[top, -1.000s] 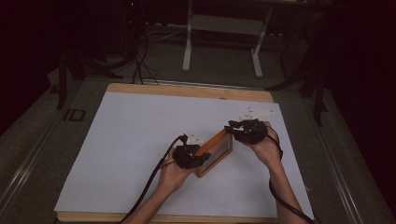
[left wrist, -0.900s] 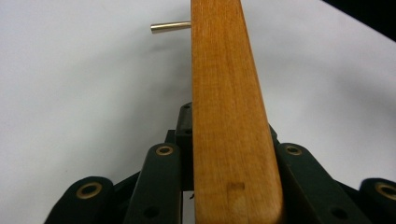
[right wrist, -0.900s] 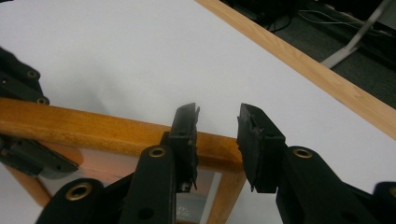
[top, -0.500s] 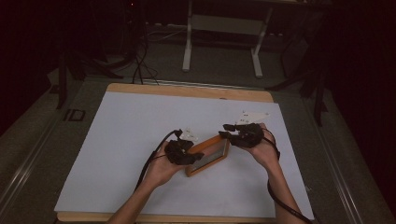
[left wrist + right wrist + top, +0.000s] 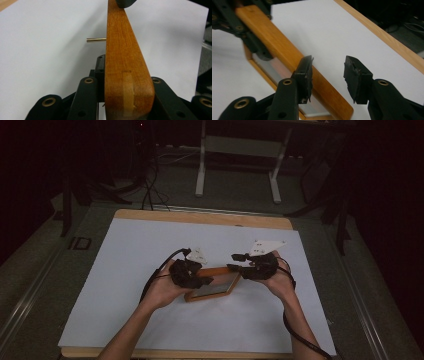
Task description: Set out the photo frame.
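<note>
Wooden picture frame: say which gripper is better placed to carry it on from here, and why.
Left. The left gripper is shut on the wooden frame's corner, holding it tilted above the white sheet. The right gripper has just been opening; its jaws stand apart with the frame's rail beside them, not pinched.

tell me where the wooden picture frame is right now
In the high view the wooden picture frame sits mid-table over the white sheet, clamped by the left gripper, with the open right gripper at its far corner.

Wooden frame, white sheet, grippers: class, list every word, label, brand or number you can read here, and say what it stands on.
None can be read.
Wooden frame: bare wood, no writing.
White sheet: blank.
Grey plate on the right gripper: a few dark marks, too small to read.
</note>
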